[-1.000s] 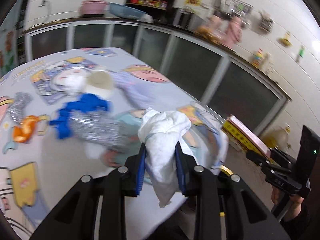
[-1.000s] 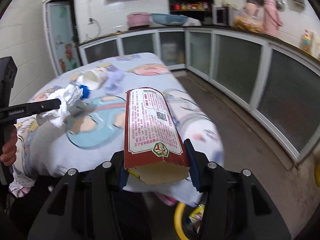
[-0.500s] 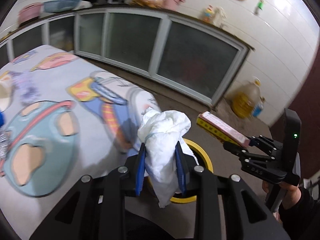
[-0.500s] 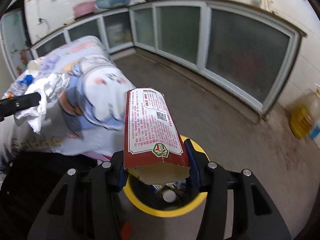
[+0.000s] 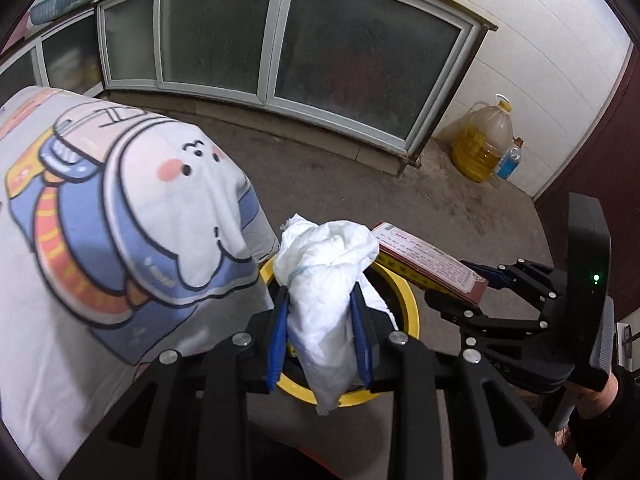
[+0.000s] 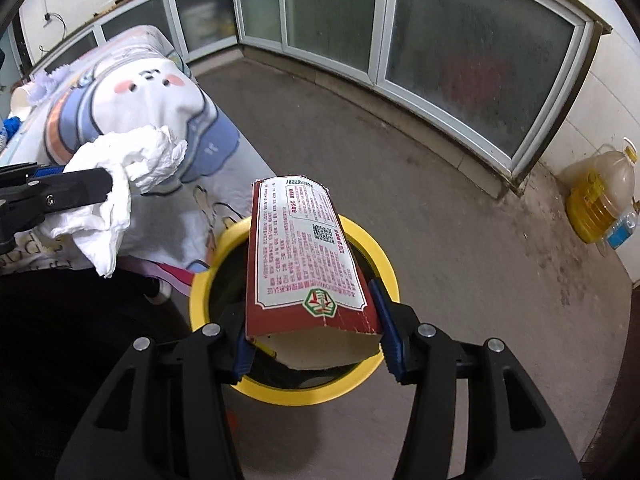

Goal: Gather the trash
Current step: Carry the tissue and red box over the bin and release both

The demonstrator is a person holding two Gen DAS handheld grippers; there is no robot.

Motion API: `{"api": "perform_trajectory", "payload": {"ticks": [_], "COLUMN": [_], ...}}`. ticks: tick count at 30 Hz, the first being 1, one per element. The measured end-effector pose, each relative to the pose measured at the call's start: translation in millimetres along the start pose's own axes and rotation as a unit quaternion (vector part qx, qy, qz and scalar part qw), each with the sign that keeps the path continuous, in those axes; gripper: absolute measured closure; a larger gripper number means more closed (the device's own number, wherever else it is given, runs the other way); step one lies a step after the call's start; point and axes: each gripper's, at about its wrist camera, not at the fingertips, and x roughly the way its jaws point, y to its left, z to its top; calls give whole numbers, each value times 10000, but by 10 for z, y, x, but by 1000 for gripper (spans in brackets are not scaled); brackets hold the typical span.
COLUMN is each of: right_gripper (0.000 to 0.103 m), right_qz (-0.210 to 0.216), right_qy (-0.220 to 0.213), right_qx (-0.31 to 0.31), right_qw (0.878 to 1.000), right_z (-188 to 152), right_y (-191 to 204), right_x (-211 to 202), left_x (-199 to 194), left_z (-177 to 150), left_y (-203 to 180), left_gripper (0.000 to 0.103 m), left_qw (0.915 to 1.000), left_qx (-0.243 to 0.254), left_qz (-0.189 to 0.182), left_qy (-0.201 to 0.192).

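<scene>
Currently you carry two pieces of trash, and neither has been released. Your left hand-held gripper [image 5: 320,332] is clamped on a crumpled white tissue wad [image 5: 326,276]; both blue pads press its sides, and a loose tail hangs below the fingers. Your right hand-held gripper [image 6: 316,336] is clamped across the lower end of a red printed carton [image 6: 304,256], which projects forward from the fingers.

Directly beneath and ahead of both hand-held grippers stands the yellow-rimmed bin [image 6: 372,248] on the floor. In the right wrist view the carton lies over the bin opening. In the left wrist view the tissue wad hangs over the near part of the rim, just beside the draped edge of the table [image 5: 100,220].

Judged status: pick-up and transport of these two items look complete; the drop into the bin is still to be done. The bin interior is dark, with what looks like some trash at the bottom.

Further items remain on the table behind your left hand-held gripper: a paper cup [image 6: 22,98] and a blue object [image 6: 12,124] show at its far end. Expect at least one more trip.
</scene>
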Motion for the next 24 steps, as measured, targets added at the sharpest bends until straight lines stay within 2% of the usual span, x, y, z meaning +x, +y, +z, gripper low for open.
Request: {"api": "perform_trajectory", "payload": {"ticks": [2,5,6,7,10,13,17,21,24], "right_gripper": [53,50,42,35,35,34,34,33,32], "right_qz": [-36,-87,-156,-210,-350,-479,-474,-275,54], "right_qy": [101,211,222,245,334,300,-62,-597,-1039], "right_qx": [21,-52,-71,-100,-71,41,237,287,173], "right_qw": [9999,9997,9996,9994,9988,9984,9986,9974,9944], "right_z": [-2,-11,-20,-37,-95,-143,-123,13,159], "right_y": [-43,-68,-72,-72,-122,-222,-327,-279,-84], "right_x": [65,118,130,148,182,131,-75,-318,-528], "left_x": [67,117,105,85,-22,-200,-560,-991,-1364], "left_z": [24,55,70,80,91,67,-19,-135,-273], "left_y": [-28,-66,-58,-50,-14,63,197,365,552], "left_gripper": [76,62,49,41,10,8,8,8,8], "left_qw": [10000,9999,9999,9999,9994,9979,9944,9885,9804], "left_qx": [58,67,34,-22,-200,-434,-659,-871,-1075], "left_qz": [57,114,103,85,26,-134,-136,100,469], "left_qy": [22,3,-24,-89,-275,-468,-814,-1228,-1586]}}
